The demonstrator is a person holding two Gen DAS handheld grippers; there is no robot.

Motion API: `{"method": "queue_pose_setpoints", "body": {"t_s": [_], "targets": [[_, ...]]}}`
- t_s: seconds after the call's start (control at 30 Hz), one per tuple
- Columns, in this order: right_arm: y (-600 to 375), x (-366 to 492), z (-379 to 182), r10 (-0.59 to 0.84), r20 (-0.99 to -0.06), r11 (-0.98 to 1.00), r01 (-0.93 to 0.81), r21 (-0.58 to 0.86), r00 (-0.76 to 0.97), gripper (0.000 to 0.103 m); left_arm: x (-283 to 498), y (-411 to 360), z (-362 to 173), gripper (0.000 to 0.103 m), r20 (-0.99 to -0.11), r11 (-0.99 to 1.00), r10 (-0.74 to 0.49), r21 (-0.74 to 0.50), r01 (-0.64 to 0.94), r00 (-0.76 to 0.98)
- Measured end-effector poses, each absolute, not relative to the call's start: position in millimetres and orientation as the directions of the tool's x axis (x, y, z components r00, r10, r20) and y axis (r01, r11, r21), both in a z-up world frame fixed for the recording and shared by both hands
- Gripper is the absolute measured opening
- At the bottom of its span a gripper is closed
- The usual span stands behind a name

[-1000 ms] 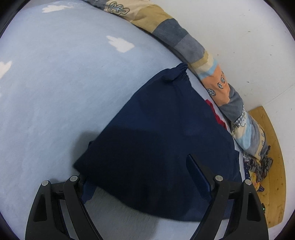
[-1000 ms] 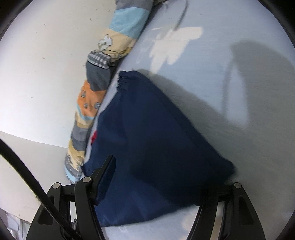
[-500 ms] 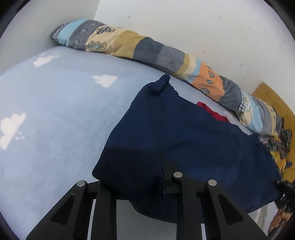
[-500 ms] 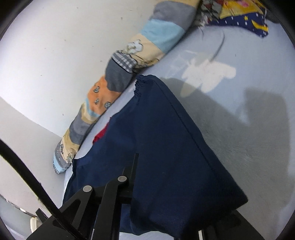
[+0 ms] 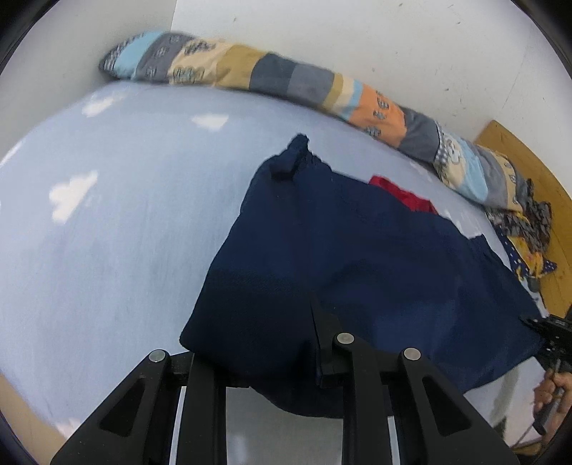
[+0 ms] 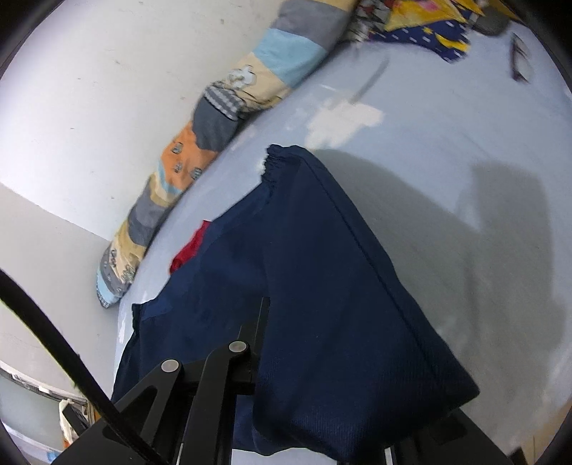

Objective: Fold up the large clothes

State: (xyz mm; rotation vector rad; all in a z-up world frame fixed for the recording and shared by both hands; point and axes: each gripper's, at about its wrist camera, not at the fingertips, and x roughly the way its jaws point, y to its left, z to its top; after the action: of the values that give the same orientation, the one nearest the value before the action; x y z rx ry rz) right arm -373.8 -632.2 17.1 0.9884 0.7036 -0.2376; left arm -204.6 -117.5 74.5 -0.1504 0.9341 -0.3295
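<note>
Both grippers pinch the near hem of a navy garment (image 5: 350, 257) on a pale blue, cloud-printed bedsheet (image 5: 118, 221). The left gripper (image 5: 271, 361), whose jaws have just been closing, is clamped on the cloth's near left corner; the right gripper (image 6: 321, 375) is pressed together on the near right edge, its far finger hidden under the fabric. The garment stretches away toward its gathered waistband (image 6: 277, 159), with a red cloth (image 5: 404, 195) showing at its far edge. Beyond, a long patchwork bolster (image 5: 286, 77) lies against the white wall (image 5: 357, 32).
</note>
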Motion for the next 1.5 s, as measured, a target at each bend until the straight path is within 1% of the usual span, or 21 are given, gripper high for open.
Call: {"method": "queue_pose_setpoints", "body": {"t_s": [0.03, 0.1, 0.13, 0.17, 0.27, 0.37, 0.47, 0.57, 0.63, 0.7, 0.77, 0.8, 0.87, 0.93, 1.0, 1.07, 1.23, 1.33, 1.37, 1.43, 1.5], "targets": [[-634.9, -379.4, 10.1, 0.129, -0.658, 0.527, 0.51, 0.68, 0.742, 0.016, -209.8, -115.0, 68.8, 0.025, -0.78, 0.94, -0.34, -0.276, 0.199, 0.526], [-642.5, -383.8, -4.4, 0.14, -0.696, 0.486, 0.563, 0.668, 0.704, 0.027, -214.1, -112.5, 60.5, 0.032, -0.806, 0.947, -0.323, -0.273, 0.172, 0.496], [-647.7, -387.6, -12.2, 0.141, -0.717, 0.458, 0.597, 0.658, 0.683, 0.038, -216.1, -107.8, 57.0, 0.036, -0.819, 0.951, -0.308, -0.275, 0.141, 0.484], [-653.5, -393.6, -19.0, 0.142, -0.728, 0.415, 0.627, 0.659, 0.671, 0.043, -217.5, -102.2, 56.3, 0.043, -0.821, 0.952, -0.304, -0.285, 0.114, 0.484], [-667.9, -415.2, -24.2, 0.131, -0.727, 0.317, 0.666, 0.675, 0.674, 0.054, -230.5, -83.1, 61.1, 0.048, -0.805, 0.951, -0.284, -0.304, 0.048, 0.521], [-666.1, -438.7, -4.7, 0.03, -0.726, 0.324, 0.68, 0.657, 0.687, 0.055, -243.4, -84.9, 79.4, 0.051, -0.768, 0.983, -0.156, -0.18, 0.025, 0.622], [-652.1, -463.0, 20.7, -0.116, -0.719, 0.371, 0.701, 0.609, 0.686, 0.061, -260.9, -94.1, 104.9, 0.055, -0.664, 0.999, -0.022, -0.046, -0.011, 0.748], [-638.6, -472.1, 42.4, -0.19, -0.659, 0.44, 0.663, 0.606, 0.728, 0.061, -273.6, -112.1, 119.1, 0.057, -0.585, 0.996, -0.084, -0.038, 0.076, 0.807], [-615.0, -447.9, 57.9, -0.091, -0.605, 0.603, 0.527, 0.598, 0.791, 0.061, -279.7, -132.5, 119.3, 0.057, -0.568, 0.986, -0.147, -0.017, 0.168, 0.809], [-576.4, -414.1, 62.5, 0.054, -0.598, 0.754, 0.36, 0.549, 0.799, 0.059, -283.1, -157.1, 111.3, 0.057, -0.587, 0.963, -0.216, 0.005, 0.271, 0.78], [-527.0, -386.0, 54.3, 0.197, -0.616, 0.832, 0.201, 0.516, 0.763, 0.045, -289.2, -182.1, 97.8, 0.057, -0.619, 0.927, -0.281, 0.022, 0.374, 0.733], [-500.5, -374.8, 47.6, 0.251, -0.629, 0.858, 0.131, 0.496, 0.735, 0.041, -291.7, -195.4, 89.3, 0.057, -0.64, 0.901, -0.318, 0.025, 0.432, 0.699], [-459.9, -357.4, 33.3, 0.33, -0.651, 0.879, 0.03, 0.476, 0.684, 0.033, -294.2, -213.0, 75.3, 0.057, -0.667, 0.875, -0.333, 0.046, 0.483, 0.667], [-434.0, -346.7, 21.3, 0.335, -0.684, 0.904, -0.017, 0.427, 0.648, 0.033, -292.6, -226.6, 59.0, 0.057, -0.708, 0.852, -0.32, 0.076, 0.518, 0.63], [-428.4, -337.6, 7.9, 0.317, -0.732, 0.923, -0.017, 0.385, 0.603, 0.027, -284.1, -231.5, 40.8, 0.057, -0.749, 0.853, -0.253, 0.126, 0.507, 0.612], [-443.6, -337.9, -5.4, 0.285, -0.774, 0.925, 0.048, 0.376, 0.565, 0.017, -271.0, -225.4, 27.7, 0.057, -0.785, 0.868, -0.189, 0.147, 0.474, 0.59], [-508.5, -353.2, -15.4, 0.185, -0.834, 0.882, 0.287, 0.375, 0.52, 0.013, -263.5, -201.4, 32.7, 0.057, -0.779, 0.909, -0.095, 0.185, 0.373, 0.62], [-538.3, -363.6, -4.0, 0.008, -0.867, 0.885, 0.399, 0.238, 0.499, 0.013, -264.0, -188.2, 50.9, 0.057, -0.758, 0.935, -0.132, 0.118, 0.334, 0.639], [-544.0, -366.5, 6.4, -0.069, -0.86, 0.888, 0.424, 0.178, 0.506, 0.02, -263.0, -184.7, 60.0, 0.057, -0.742, 0.94, -0.152, 0.095, 0.328, 0.653], [-549.0, -364.2, 25.8, -0.129, -0.826, 0.89, 0.431, 0.148, 0.55, 0.023, -260.4, -186.2, 79.9, 0.057, -0.687, 0.943, -0.173, 0.09, 0.319, 0.706], [-545.2, -353.9, 46.6, -0.18, -0.776, 0.902, 0.416, 0.115, 0.604, 0.04, -252.6, -192.3, 91.7, 0.058, -0.665, 0.937, -0.204, 0.08, 0.34, 0.719]]}}
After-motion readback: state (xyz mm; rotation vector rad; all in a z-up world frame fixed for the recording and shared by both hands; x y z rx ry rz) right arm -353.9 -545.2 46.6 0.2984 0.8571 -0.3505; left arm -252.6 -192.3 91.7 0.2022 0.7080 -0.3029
